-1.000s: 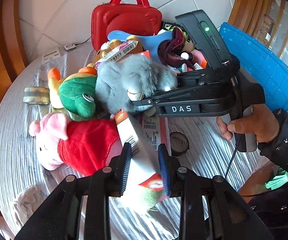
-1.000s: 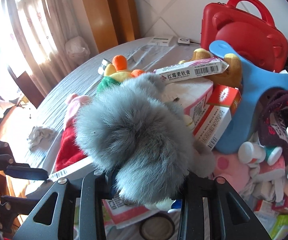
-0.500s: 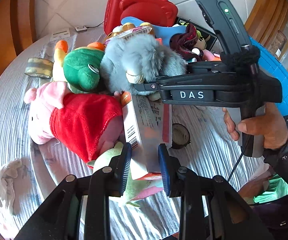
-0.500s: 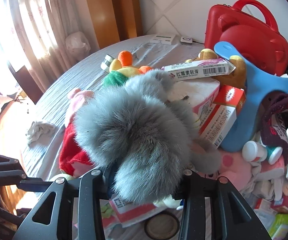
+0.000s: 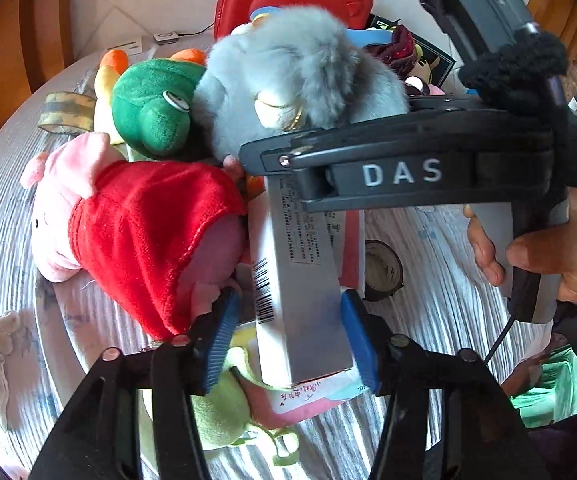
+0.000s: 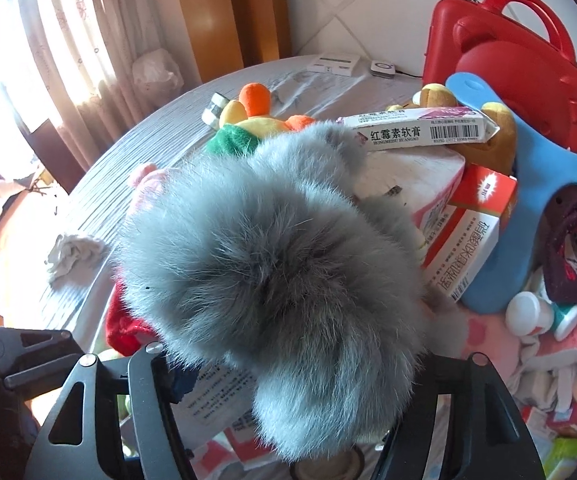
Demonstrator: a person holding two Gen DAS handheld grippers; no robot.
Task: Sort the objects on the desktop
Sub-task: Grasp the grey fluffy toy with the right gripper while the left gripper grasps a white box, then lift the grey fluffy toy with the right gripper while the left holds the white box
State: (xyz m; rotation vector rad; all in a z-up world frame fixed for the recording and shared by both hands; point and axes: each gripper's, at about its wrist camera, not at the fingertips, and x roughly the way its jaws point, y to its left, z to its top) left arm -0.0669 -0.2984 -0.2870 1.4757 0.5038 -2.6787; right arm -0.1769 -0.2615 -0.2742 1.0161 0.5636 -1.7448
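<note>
Cluttered table (image 5: 440, 312), mid-surface: my left gripper (image 5: 288, 340) just opened off the silver box (image 5: 300, 292), right gripper (image 6: 300, 412) just widened around the grey plush (image 6: 272, 264), so both look released.

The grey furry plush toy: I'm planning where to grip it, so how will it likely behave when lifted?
The grey furry plush toy looks soft, so it would probably squash and sag rather than hold shape. Its long, loose fur may let pads slip. It bulges wider than the right gripper, so it is likely light for its bulk.
</note>
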